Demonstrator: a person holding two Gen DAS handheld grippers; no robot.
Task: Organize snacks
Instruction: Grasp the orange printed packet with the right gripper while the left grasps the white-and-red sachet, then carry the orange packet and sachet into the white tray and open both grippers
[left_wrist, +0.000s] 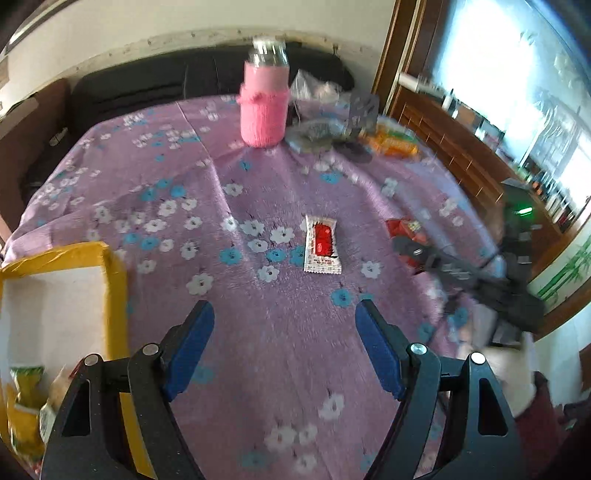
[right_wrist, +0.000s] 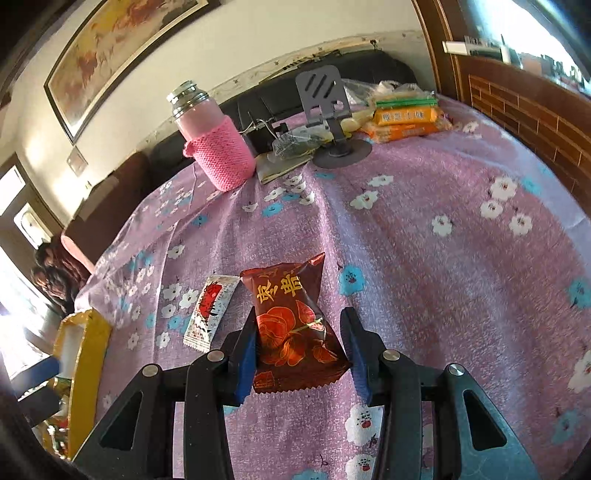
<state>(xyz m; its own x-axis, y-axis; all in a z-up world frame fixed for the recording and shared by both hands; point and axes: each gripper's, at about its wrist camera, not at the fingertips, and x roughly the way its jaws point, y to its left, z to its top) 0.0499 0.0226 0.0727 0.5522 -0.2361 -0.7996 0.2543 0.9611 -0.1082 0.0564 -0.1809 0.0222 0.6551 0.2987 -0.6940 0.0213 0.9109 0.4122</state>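
Snack pack (right_wrist: 295, 325), the dark red one, sits right between my right gripper's (right_wrist: 301, 350) blue pads, long axis running straight away from me along the fingers. Left pad looks pressed on it, right pad seems a hair off, so I can't tell if the grip's solid. The little white sachet (left_wrist: 320, 244) lies just left of it on the purple cloth (left_wrist: 258, 332), dead ahead of my left gripper (left_wrist: 284, 347), whose fingers stand wide apart, empty. Yellow box (left_wrist: 110, 280) waits on the left, nearer my left hand.
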